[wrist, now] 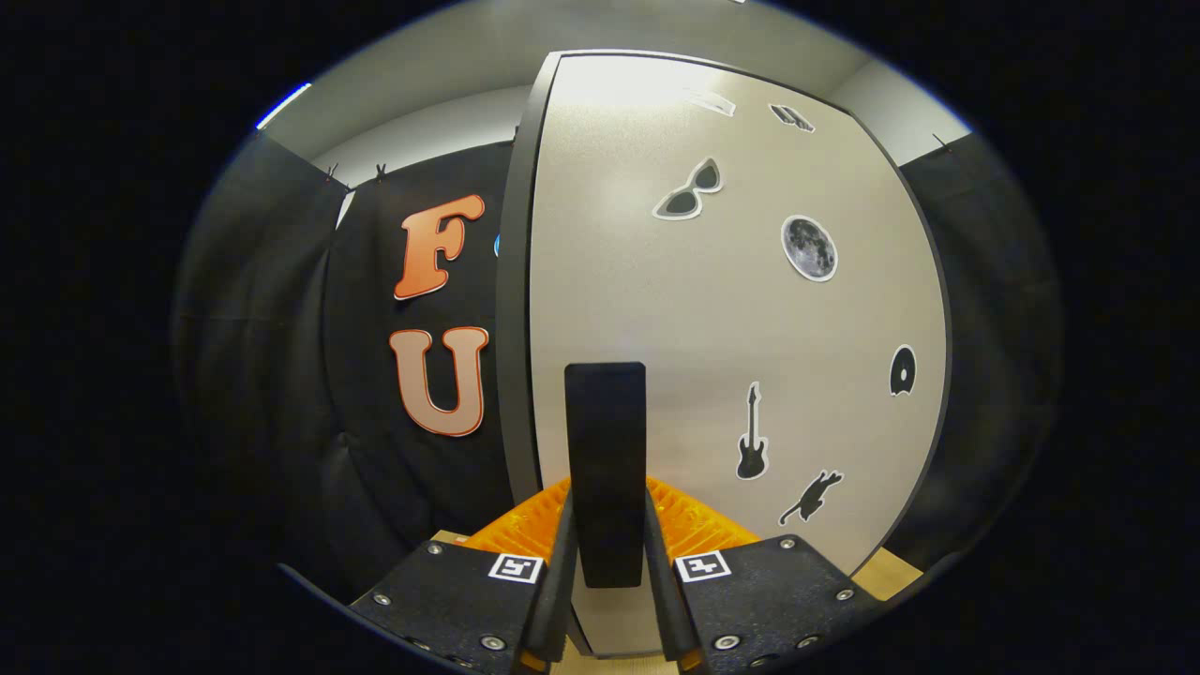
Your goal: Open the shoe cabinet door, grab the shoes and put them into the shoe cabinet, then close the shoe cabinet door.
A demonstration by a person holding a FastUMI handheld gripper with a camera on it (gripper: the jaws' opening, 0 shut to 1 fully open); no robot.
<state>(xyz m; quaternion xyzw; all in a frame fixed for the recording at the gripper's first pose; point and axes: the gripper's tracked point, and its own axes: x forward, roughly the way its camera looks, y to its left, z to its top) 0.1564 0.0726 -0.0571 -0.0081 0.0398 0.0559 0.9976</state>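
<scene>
The shoe cabinet door (712, 319) is a pale grey panel with a dark rim, standing close in front of me and dotted with small stickers. Its black upright handle (606, 422) rises between my fingers. My gripper (607, 511) is shut on this handle, with one finger pressing on each side of its lower part. A dark side edge of the cabinet (511, 309) runs down just left of the door. I cannot tell whether the door is ajar or flush.
The booth's black cloth wall (281, 375) hangs to the left of and behind the cabinet. A strip of light wooden surface (886, 574) lies at the cabinet's foot, right of my fingers.
</scene>
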